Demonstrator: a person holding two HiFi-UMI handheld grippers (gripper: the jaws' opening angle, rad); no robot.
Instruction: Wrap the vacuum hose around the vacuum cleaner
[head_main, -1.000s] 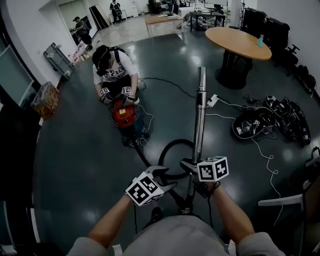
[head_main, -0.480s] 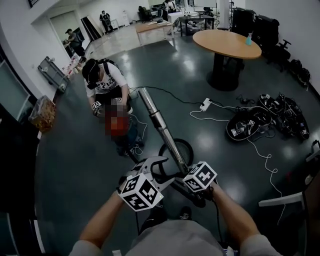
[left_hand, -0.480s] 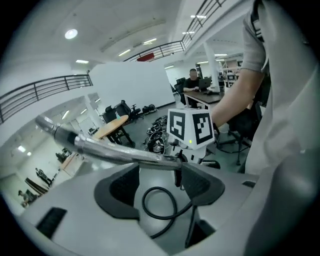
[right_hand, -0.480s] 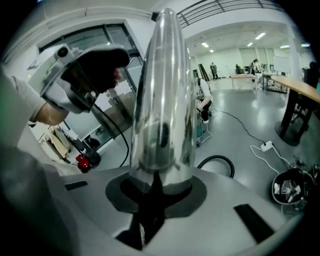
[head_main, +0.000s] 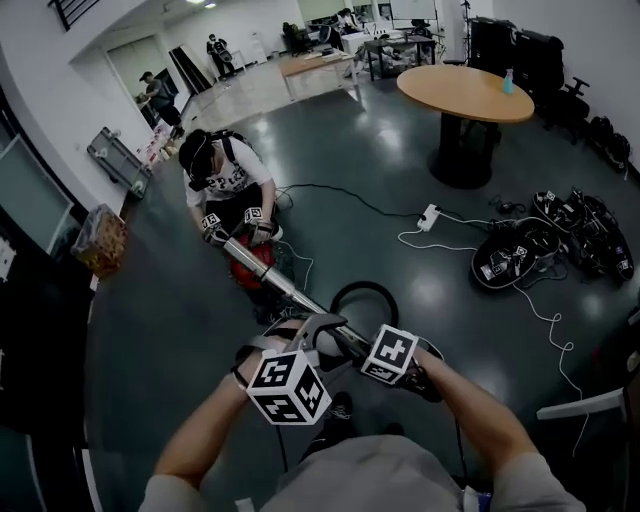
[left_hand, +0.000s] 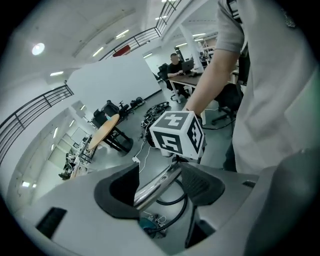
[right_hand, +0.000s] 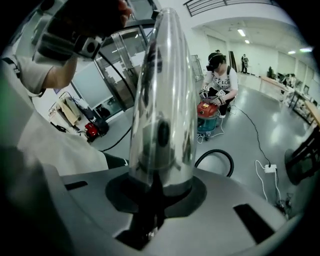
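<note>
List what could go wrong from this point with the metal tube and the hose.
1. The metal tube points its far end at the crouching person by the red vacuum cleaner; a swing could hit them.
2. Only the right tongs clamp the shiny tube. The left tongs stand open round it, so it may slip or twist.
3. The black hose loops on the floor just ahead and could snag.

I could read no word, number or brand name anywhere. The cube (head_main: 288, 386) on my left tool (head_main: 312, 326) and the cube (head_main: 390, 354) on my right tool (head_main: 348, 340) bore only black-and-white square markers. The print on the crouching person's shirt (head_main: 232, 178) was too small to read.
</note>
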